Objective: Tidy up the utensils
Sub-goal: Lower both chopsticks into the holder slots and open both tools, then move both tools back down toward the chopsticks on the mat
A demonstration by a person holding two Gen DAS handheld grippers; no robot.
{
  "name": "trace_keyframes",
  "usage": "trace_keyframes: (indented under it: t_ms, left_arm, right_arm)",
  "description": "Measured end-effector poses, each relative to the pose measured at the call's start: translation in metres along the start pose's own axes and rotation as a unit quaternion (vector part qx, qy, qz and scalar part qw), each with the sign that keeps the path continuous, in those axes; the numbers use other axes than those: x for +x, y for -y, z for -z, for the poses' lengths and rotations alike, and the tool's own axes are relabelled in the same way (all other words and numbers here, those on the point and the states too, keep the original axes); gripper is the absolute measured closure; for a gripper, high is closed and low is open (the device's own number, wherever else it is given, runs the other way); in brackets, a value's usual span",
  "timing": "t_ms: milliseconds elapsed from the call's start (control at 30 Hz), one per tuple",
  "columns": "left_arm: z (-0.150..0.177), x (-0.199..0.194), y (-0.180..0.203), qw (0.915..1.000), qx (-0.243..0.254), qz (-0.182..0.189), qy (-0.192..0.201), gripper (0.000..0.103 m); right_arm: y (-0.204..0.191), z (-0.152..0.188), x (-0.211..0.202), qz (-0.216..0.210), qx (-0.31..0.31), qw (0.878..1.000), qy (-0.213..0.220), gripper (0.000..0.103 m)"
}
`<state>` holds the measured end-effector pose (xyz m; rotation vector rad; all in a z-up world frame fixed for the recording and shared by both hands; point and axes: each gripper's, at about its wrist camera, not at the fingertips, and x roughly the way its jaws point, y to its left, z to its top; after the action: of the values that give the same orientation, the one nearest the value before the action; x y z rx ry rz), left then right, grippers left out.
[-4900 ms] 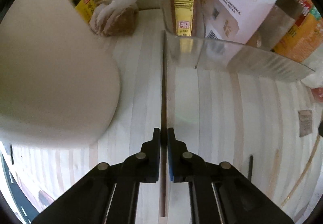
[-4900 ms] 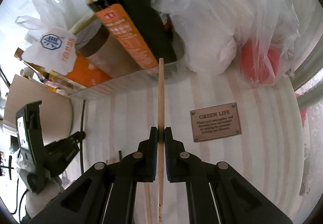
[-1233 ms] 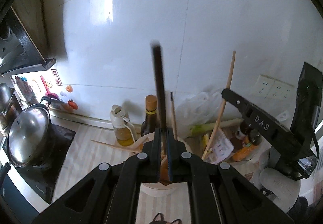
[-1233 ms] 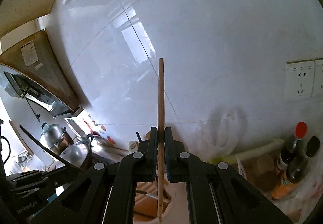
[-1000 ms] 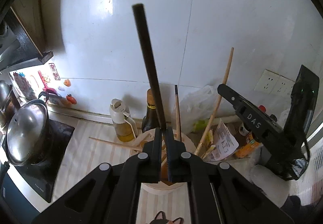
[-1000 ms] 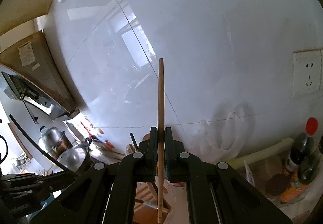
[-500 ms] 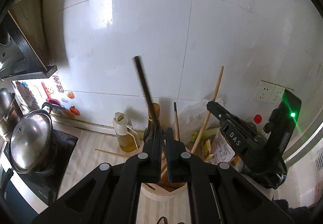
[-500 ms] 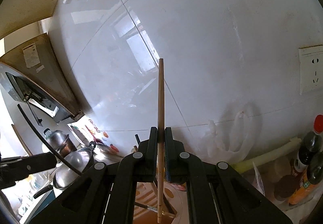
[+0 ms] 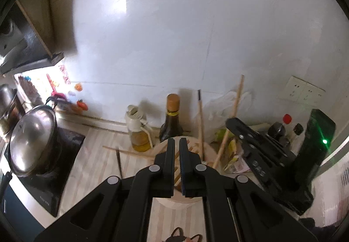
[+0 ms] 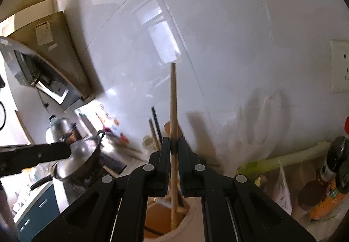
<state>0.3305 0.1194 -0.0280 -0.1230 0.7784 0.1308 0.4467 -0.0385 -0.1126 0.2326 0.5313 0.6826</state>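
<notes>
My left gripper (image 9: 177,144) hangs over the round cream utensil holder (image 9: 208,150); its jaws are slightly apart with nothing between them. A dark chopstick (image 9: 119,161) lies on the counter left of the holder. A dark-tipped chopstick (image 9: 200,124) stands upright in the holder. My right gripper (image 10: 173,143) is shut on a light wooden chopstick (image 10: 173,100), held upright with its lower end inside the holder (image 10: 189,218). The right gripper and its chopstick (image 9: 231,120) also show in the left wrist view.
A dark sauce bottle (image 9: 171,120) and an oil dispenser (image 9: 139,133) stand behind the holder. A lidded steel pot (image 9: 32,139) sits on the cooktop at left. Bottles (image 10: 333,168), a leek (image 10: 281,161) and plastic bags crowd the right by the white tiled wall.
The dark chopstick that my left gripper held upright is gone from its jaws; one now lies on the counter at left. My right gripper has lowered the wooden chopstick into the holder.
</notes>
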Motion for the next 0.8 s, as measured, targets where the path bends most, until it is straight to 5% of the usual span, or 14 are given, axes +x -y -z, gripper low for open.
trace_keyframes:
  t_ms: [67, 100, 167, 200, 233, 333, 400, 600, 800]
  left_arm:
    - [0.002, -0.003, -0.007, 0.9998, -0.013, -0.011, -0.004, 0.096]
    - [0.003, -0.004, -0.010, 0.9997, -0.019, -0.015, -0.002, 0.090]
    - [0.005, -0.010, -0.017, 0.9988, -0.027, -0.040, 0.006, 0.053]
    - [0.007, -0.017, -0.023, 0.9978, -0.032, -0.056, 0.015, 0.008]
    - [0.009, -0.023, -0.028, 0.9971, -0.040, -0.060, 0.025, 0.000]
    - [0.018, -0.034, -0.047, 0.9948, -0.059, -0.075, 0.037, 0.000]
    - [0.027, -0.039, -0.062, 0.9935, -0.066, -0.085, 0.038, 0.000]
    - [0.071, -0.038, -0.111, 0.9936, -0.058, -0.091, 0.031, 0.000]
    - [0.135, 0.014, -0.178, 0.9918, -0.042, -0.095, -0.075, 0.000]
  right_arm:
    - [0.000, 0.004, -0.005, -0.006, 0.001, 1.000, -0.008, 0.086]
    - [0.000, 0.005, -0.009, -0.011, 0.002, 1.000, -0.010, 0.064]
    - [-0.002, 0.004, -0.023, -0.030, 0.006, 0.999, -0.008, 0.032]
    - [-0.002, 0.004, -0.028, -0.035, 0.007, 0.999, -0.008, 0.018]
    - [-0.004, 0.003, -0.037, -0.033, 0.008, 0.999, -0.003, 0.014]
    - [-0.009, 0.000, -0.058, -0.014, 0.006, 1.000, 0.006, 0.012]
    - [-0.014, 0.000, -0.072, 0.029, 0.006, 1.000, 0.006, 0.001]
    - [-0.030, 0.026, -0.103, 0.142, 0.029, 0.989, -0.036, 0.000]
    - [-0.041, 0.104, -0.108, 0.227, 0.112, 0.961, -0.106, 0.000]
